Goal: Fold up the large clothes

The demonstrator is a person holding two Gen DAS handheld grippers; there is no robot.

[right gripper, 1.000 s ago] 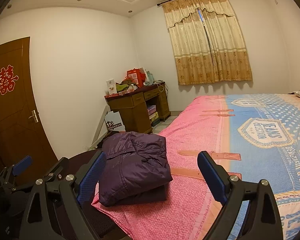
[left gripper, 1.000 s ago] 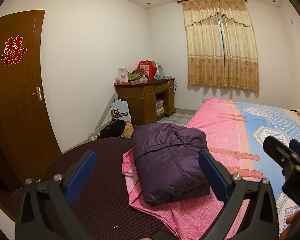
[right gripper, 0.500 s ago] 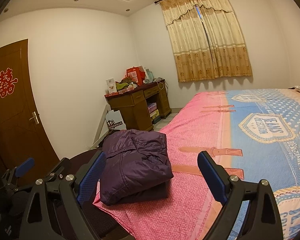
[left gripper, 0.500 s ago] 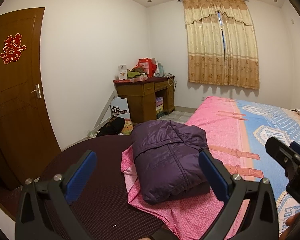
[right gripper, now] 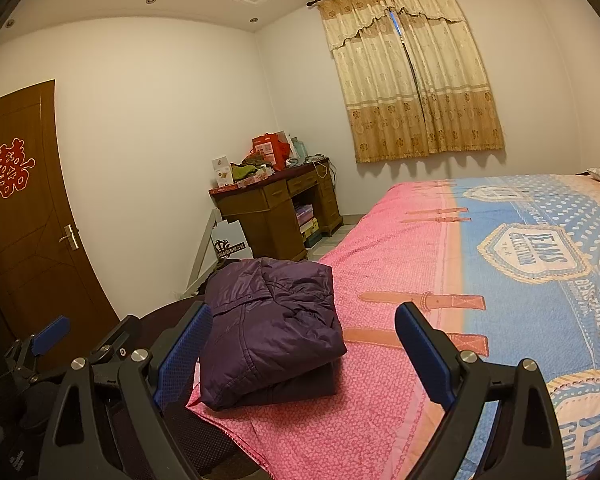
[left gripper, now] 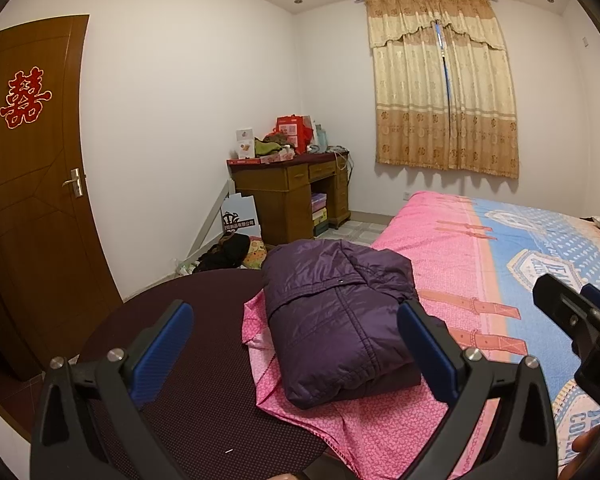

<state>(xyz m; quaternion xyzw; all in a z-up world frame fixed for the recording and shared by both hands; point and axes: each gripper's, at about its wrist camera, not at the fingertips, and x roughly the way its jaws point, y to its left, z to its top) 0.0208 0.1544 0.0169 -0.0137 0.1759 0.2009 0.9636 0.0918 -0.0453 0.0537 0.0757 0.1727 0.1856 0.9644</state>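
A purple padded jacket (left gripper: 336,320) lies folded into a thick bundle on the near corner of the bed; it also shows in the right wrist view (right gripper: 272,328). My left gripper (left gripper: 296,352) is open and empty, held back from the jacket and above it. My right gripper (right gripper: 304,354) is open and empty, held back with the jacket at its left finger. In the left wrist view the right gripper (left gripper: 576,320) shows at the right edge. In the right wrist view the left gripper (right gripper: 44,340) shows at the lower left.
The bed (right gripper: 500,264) has a pink and blue cover. A dark round seat (left gripper: 180,360) stands left of the bed corner. A wooden desk (left gripper: 292,196) with boxes stands at the far wall, clutter on the floor beside it. A brown door (left gripper: 32,200) is at left.
Both grippers have drifted back and tilted slightly, so the jacket sits a little lower in each view. The jacket has not moved. Both grippers stay open.
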